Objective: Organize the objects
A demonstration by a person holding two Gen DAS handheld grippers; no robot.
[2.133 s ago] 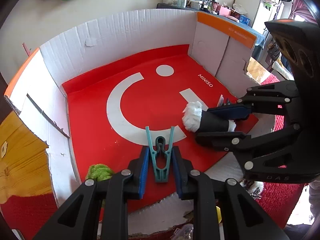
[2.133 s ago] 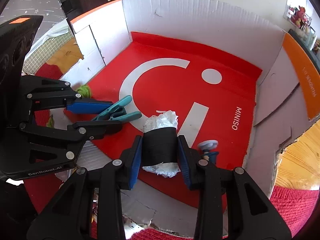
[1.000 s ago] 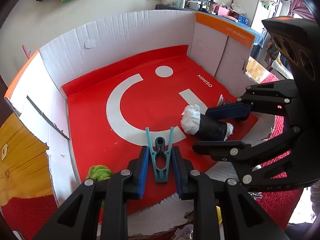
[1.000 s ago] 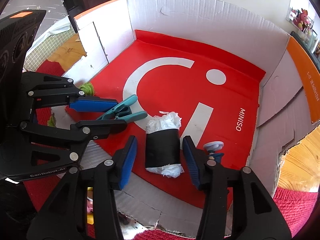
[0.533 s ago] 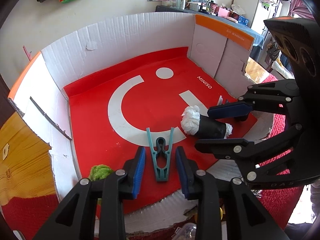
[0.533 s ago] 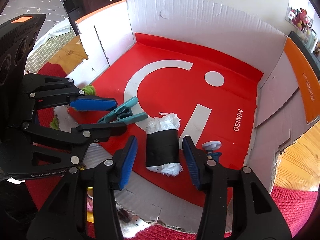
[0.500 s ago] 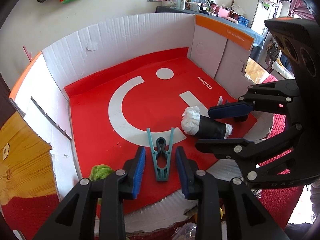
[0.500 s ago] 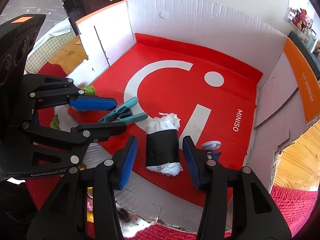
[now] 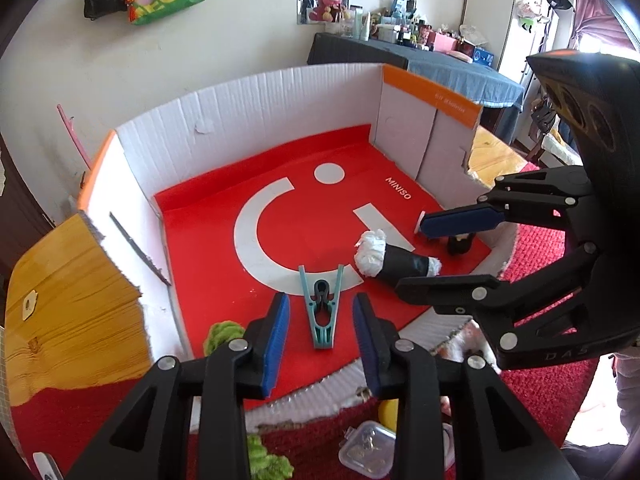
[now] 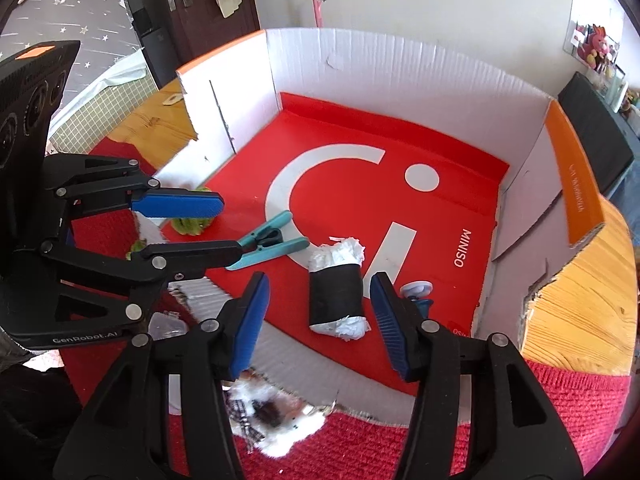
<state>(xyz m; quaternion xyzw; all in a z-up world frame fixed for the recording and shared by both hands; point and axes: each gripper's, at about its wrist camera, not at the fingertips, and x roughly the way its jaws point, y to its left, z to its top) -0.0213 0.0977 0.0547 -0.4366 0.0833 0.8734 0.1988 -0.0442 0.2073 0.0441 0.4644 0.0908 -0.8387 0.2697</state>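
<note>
Left gripper (image 9: 320,320) spread apart around teal clothespin (image 9: 323,312), lower centre. Right gripper (image 10: 316,316) spread apart beside black-wrapped roll (image 10: 337,292) on red box floor (image 9: 200,240).

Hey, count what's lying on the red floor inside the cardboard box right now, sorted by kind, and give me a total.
Teal clothespin: 1
Black roll stuffed with white paper: 1
Blue suction-cup piece, near the right wall: 1
Green fuzzy clump, at the torn left edge: 1
Total: 4
Both claws hang open, holding nothing.
</note>
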